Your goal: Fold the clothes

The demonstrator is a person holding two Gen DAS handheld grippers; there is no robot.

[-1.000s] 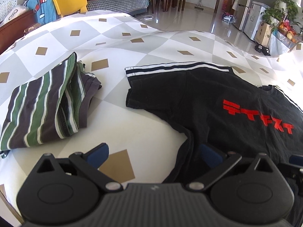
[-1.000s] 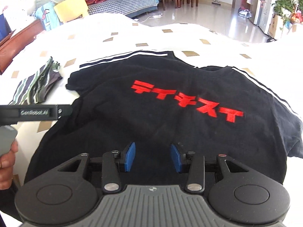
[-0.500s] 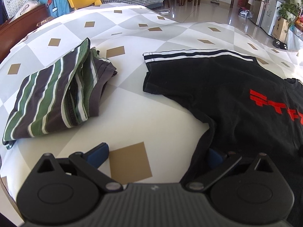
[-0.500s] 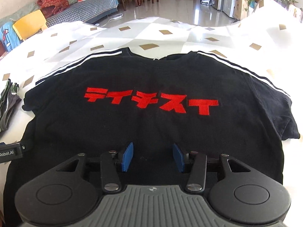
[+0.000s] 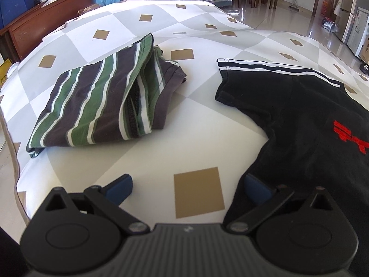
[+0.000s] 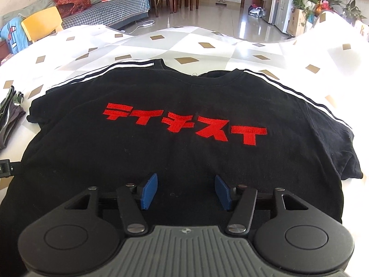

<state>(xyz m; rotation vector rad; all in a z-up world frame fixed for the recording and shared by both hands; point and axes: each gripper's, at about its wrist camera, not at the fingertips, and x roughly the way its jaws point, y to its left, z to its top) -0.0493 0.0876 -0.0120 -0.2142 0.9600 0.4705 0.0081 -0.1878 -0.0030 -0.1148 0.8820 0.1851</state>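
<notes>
Your right gripper (image 6: 186, 190) hangs over the lower middle of a black T-shirt (image 6: 184, 157) that lies spread flat, chest up, on a white tablecloth (image 6: 143, 46) patterned with grey and tan diamonds. Its blue pads (image 6: 149, 191) stand about half apart, and they have just been widening; only flat shirt fabric lies below the gap, and nothing is gripped.

Your left gripper (image 5: 188, 185) points down at the shirt's edge. Its jaws stand wide, holding nothing. The pad at 9 o'clock is over bare cloth, while the pad at 3 o'clock (image 5: 256, 188) sits at the shirt's side seam; whether it touches the fabric cannot be told.

The right wrist view alone shows the whole shirt: collar at 12 o'clock, white stripes running along both shoulders and sleeves, and the full red lettering (image 6: 184, 124), five blocky Japanese katakana characters across the chest. It catches the striped garment (image 6: 10, 117) only as a sliver at 9 o'clock.

The left wrist view alone shows that garment properly: a folded shirt (image 5: 103, 101) in green, dark brown and white stripes, at 10 o'clock, apart from the black shirt. Here the black shirt (image 5: 311, 138) fills the 3 o'clock side, with only the first red character visible.

No brand name on either gripper can be read.
</notes>
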